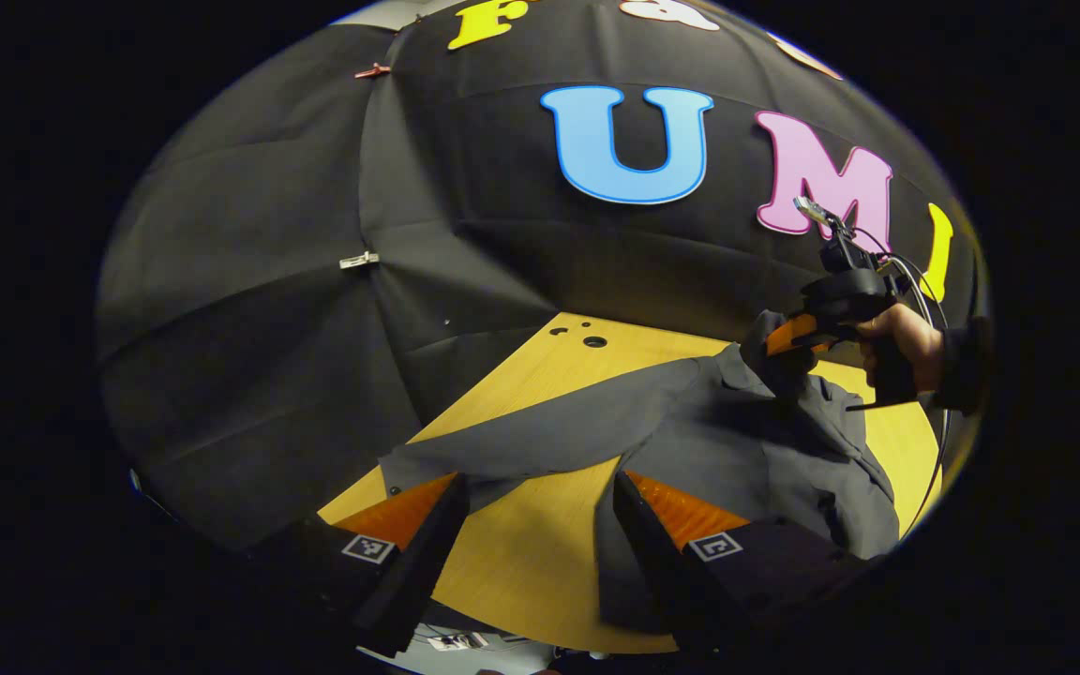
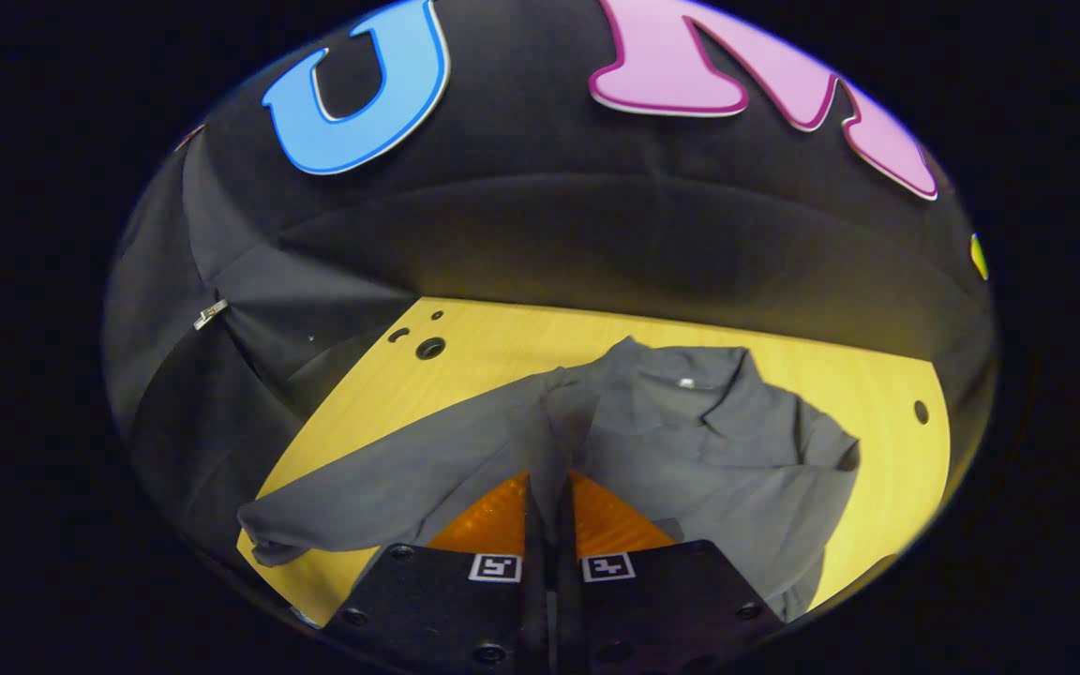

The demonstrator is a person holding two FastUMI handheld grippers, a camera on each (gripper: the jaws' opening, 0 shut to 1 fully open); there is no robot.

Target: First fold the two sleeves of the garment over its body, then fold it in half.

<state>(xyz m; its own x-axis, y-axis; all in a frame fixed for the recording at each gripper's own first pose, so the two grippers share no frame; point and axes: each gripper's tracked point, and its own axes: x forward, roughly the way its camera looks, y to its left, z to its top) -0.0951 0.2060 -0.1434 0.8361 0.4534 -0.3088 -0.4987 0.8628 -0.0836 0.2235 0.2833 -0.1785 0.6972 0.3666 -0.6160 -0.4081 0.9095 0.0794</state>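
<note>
**Ana:** Garment first, the dark grey collared shirt of thin cloth (image 2: 690,441): where does it lie?

**Ben:** On the pale yellow wooden tabletop (image 2: 502,347). In the right gripper view its collar end points toward the booth wall, one long sleeve (image 2: 381,487) trails off to the left across the wood, and the right-hand side is rumpled and bunched near the table's edge.

**Ana:** And the right gripper (image 2: 549,497)?

**Ben:** Its two fingers stand pressed together with a thin ridge of the grey cloth pinched between them, about where the sleeve joins the body. The cloth rises into a raised fold there. In the left gripper view the same gripper (image 1: 788,342) shows farther off, held by a hand (image 1: 906,347) in a dark sleeve, its tips buried in a peak of lifted cloth.

**Ana:** The left gripper (image 1: 540,497)?

**Ben:** Spread wide, with bare wood showing in the gap. It grips nothing. The left finger sits over the cuff end of the sleeve (image 1: 521,445), and the right finger sits over the shirt's body (image 1: 737,450); I cannot tell whether either one touches the cloth or hangs just above it.

**Ana:** Anything else on the table?

**Ben:** A few small dark round holes (image 1: 594,341) in the wood near the far edge.
</note>
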